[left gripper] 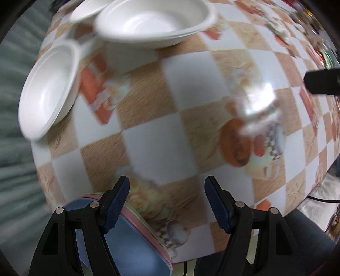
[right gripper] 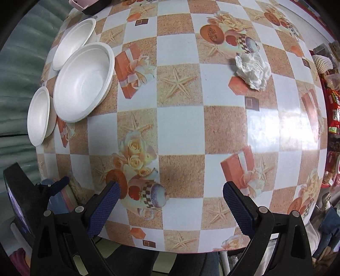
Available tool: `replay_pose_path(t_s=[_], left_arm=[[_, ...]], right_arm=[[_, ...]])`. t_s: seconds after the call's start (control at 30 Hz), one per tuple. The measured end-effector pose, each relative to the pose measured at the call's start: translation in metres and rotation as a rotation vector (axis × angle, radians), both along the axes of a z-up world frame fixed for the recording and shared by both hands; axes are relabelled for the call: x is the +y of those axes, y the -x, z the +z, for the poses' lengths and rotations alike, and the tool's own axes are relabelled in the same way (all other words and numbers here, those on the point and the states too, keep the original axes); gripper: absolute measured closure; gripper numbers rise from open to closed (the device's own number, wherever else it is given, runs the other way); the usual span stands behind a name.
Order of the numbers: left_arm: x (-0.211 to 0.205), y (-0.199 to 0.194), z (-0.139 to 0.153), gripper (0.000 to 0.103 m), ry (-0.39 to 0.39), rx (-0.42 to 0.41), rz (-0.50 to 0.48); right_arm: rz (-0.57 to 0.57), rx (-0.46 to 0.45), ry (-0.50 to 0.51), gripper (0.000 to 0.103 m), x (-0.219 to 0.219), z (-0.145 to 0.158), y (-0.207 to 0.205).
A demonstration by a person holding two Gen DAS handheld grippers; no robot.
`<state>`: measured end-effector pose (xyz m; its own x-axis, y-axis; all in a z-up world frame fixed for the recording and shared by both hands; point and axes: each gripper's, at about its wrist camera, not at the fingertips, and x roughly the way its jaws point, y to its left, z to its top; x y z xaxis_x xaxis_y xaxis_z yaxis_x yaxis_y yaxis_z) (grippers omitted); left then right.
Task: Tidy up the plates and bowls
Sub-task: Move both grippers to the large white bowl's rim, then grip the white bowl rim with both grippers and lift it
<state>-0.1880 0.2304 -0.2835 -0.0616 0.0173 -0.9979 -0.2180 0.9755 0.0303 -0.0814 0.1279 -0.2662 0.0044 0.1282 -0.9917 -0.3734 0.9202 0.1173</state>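
Three white foam bowls cluster at the table's far left: a large one (right gripper: pixel 82 82) (left gripper: pixel 153 21), a small one behind it (right gripper: pixel 74 42) (left gripper: pixel 89 8) and a small one nearer the edge (right gripper: pixel 40 116) (left gripper: pixel 48 93). A blue plate with a pink rim (left gripper: pixel 131 244) (right gripper: pixel 61 199) lies at the near left corner. My left gripper (left gripper: pixel 167 203) (right gripper: pixel 55 186) hangs open above that corner. One of its fingers is over the plate's rim, and nothing is between the pads. My right gripper (right gripper: pixel 171 191) is open and empty over the near middle of the table. The left wrist view is motion-blurred.
The table (right gripper: pixel 180 127) has a checked cloth printed with starfish and roses. A crumpled white tissue (right gripper: pixel 252 70) lies at the far right. Snack packets (right gripper: pixel 333 106) crowd the right edge. A pink and dark object (right gripper: pixel 85 4) sits at the far left corner. A person's dark trousers (right gripper: pixel 138 261) show below the near edge.
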Motion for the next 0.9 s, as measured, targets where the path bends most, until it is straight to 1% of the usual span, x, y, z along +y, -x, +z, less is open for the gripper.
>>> replay_pose_path(t_s=[0.07,0.13,0.17,0.23,0.33,0.4,0.5,0.57,0.6,0.63,0.67,0.7,0.73,0.77,0.8,0.87,0.9], left_arm=[[0.014,0.000,0.012,0.027,0.044,-0.034,0.078],[0.029,-0.009,0.031,0.027,0.065,-0.099,0.158],[0.036,-0.018,0.040,0.027,0.060,-0.132,0.197],[0.051,-0.036,0.053,0.027,0.031,-0.168,0.267],[0.071,-0.057,0.068,0.027,-0.018,-0.206,0.329],[0.084,-0.075,0.073,0.027,-0.083,-0.232,0.327],[0.092,-0.110,0.068,0.027,-0.137,-0.227,0.285],[0.099,-0.125,0.059,0.027,-0.148,-0.204,0.265],[0.104,-0.127,0.055,0.027,-0.140,-0.190,0.263],[0.108,-0.133,0.048,0.027,-0.122,-0.173,0.256],[0.111,-0.136,0.042,0.027,-0.113,-0.157,0.246],[0.113,-0.141,0.038,0.027,-0.112,-0.141,0.233],[0.114,-0.146,0.034,0.027,-0.111,-0.123,0.217],[0.113,-0.150,0.028,0.027,-0.105,-0.103,0.199],[0.110,-0.154,0.022,0.032,-0.094,-0.084,0.180],[0.105,-0.158,0.014,0.058,-0.060,-0.044,0.146],[0.102,-0.160,0.009,0.065,-0.033,-0.017,0.131]], right_arm=[[0.013,-0.009,-0.007,0.005,0.004,0.004,-0.012],[0.023,-0.025,-0.018,0.005,0.016,0.006,-0.027],[0.026,-0.033,-0.026,0.005,0.022,0.008,-0.034],[0.034,-0.047,-0.040,0.005,0.037,0.010,-0.050],[0.053,-0.060,-0.058,0.005,0.061,0.010,-0.068],[0.061,-0.062,-0.068,0.005,0.077,0.006,-0.078],[0.053,-0.047,-0.076,0.005,0.088,-0.001,-0.086],[0.030,-0.044,-0.060,0.006,0.090,-0.007,-0.092],[0.021,-0.038,-0.061,0.006,0.088,-0.007,-0.096],[0.011,-0.028,-0.071,0.008,0.087,-0.009,-0.097],[0.008,-0.013,-0.086,0.013,0.087,-0.012,-0.099],[0.011,0.006,-0.099,0.016,0.089,-0.015,-0.100],[0.021,0.016,-0.101,0.025,0.091,-0.018,-0.100],[0.034,0.023,-0.098,0.035,0.094,-0.019,-0.099],[0.046,0.031,-0.097,0.041,0.097,-0.022,-0.098],[0.061,0.063,-0.109,0.075,0.101,-0.027,-0.094],[0.066,0.088,-0.116,0.081,0.102,-0.031,-0.093]])
